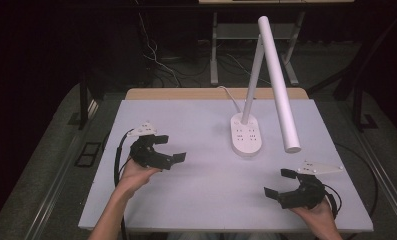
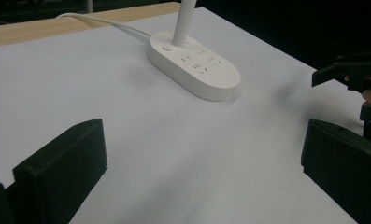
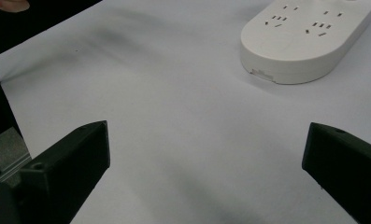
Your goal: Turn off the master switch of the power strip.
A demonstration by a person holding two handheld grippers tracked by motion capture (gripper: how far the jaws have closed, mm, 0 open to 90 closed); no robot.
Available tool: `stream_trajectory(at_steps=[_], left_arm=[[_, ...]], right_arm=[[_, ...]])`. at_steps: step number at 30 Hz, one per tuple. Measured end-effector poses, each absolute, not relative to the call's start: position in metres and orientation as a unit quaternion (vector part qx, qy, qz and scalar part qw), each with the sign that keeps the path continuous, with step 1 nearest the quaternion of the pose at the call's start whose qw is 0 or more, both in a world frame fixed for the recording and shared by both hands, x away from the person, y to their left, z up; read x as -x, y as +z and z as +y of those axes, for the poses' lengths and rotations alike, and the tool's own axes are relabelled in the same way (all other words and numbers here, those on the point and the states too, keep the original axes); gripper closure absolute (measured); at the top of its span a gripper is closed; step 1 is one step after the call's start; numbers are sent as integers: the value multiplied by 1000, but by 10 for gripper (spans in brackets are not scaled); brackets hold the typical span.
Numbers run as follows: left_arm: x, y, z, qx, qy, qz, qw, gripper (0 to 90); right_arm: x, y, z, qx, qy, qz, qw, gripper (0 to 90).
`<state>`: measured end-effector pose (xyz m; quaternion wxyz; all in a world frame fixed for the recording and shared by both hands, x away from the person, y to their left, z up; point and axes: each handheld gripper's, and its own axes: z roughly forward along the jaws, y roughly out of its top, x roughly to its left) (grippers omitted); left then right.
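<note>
A white desk lamp stands on the white table point(image 1: 206, 185). Its oval base point(image 1: 246, 135) carries socket holes, and a long tube head point(image 1: 278, 85) slants down over the base. My left gripper point(image 1: 172, 148) is held open low over the table's left side, left of the base, with nothing between its jaws. My right gripper point(image 1: 277, 183) is open near the front right, also holding nothing. In the left gripper view the base point(image 2: 195, 65) lies ahead past the open gripper point(image 2: 202, 158), and the other gripper point(image 2: 351, 70) shows at the right. The right gripper view has the base point(image 3: 309, 37) at upper right beyond the open gripper point(image 3: 204, 158).
A white cord point(image 1: 228, 95) runs from the lamp base to the table's back edge, where a wooden strip point(image 1: 186, 93) shows. Beyond the table, the dark floor holds cables and metal frame legs point(image 1: 214, 50). A rail point(image 1: 61, 175) runs along the left side.
</note>
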<state>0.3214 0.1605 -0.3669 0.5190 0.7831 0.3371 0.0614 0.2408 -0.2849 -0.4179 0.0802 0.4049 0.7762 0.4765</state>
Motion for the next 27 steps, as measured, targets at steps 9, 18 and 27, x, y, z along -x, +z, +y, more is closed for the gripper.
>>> stream_trajectory(at_steps=[9, 18, 27], left_arm=[[-294, -383, 168, -776, 74, 343, 524, 0], [-272, -398, 175, -775, 80, 347, 522, 0], [-258, -412, 181, -768, 85, 352, 528, 0]], right_arm=[[-240, -418, -285, -406, 476, 776, 81, 2], [-240, -419, -283, -405, 473, 779, 78, 2], [-240, -421, -280, -405, 470, 781, 76, 2]])
